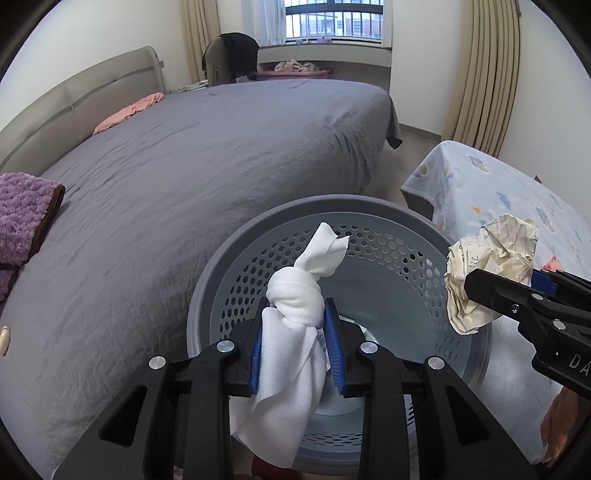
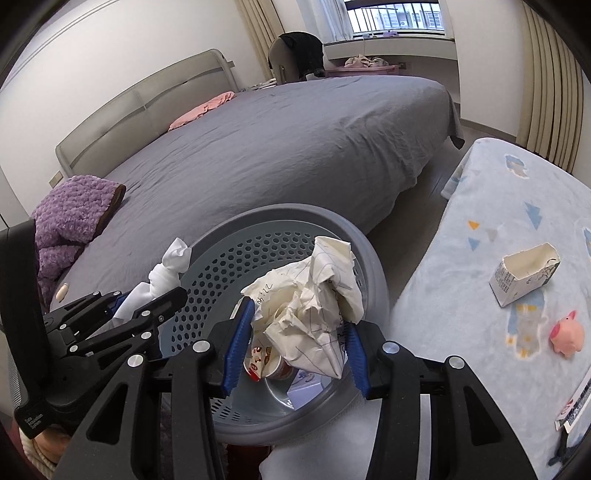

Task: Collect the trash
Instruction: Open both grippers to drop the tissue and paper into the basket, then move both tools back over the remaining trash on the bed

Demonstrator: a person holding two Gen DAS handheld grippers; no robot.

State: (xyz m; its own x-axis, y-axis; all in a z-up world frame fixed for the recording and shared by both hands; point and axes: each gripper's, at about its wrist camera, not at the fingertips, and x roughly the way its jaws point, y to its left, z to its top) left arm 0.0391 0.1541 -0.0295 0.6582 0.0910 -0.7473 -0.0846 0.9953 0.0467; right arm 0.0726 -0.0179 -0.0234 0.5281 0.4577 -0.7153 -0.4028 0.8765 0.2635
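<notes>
At the lower centre of both frames, above the grey perforated plastic basket (image 1: 369, 236), the left gripper (image 1: 295, 332) clamps a knotted white cloth (image 1: 295, 295); the right gripper (image 2: 295, 332) clamps a crumpled lined paper ball (image 2: 310, 295).

Soft window (image 1: 334, 18) daylight, sharp, fisheye-warped edges

2 close wrist views angled down over the same gray basket (image 1: 236, 251), bed (image 1: 221, 147) beyond.

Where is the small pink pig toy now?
In the right wrist view, the pink pig toy lies at the right edge on the light blue blanket, just below the torn white carton.
</notes>
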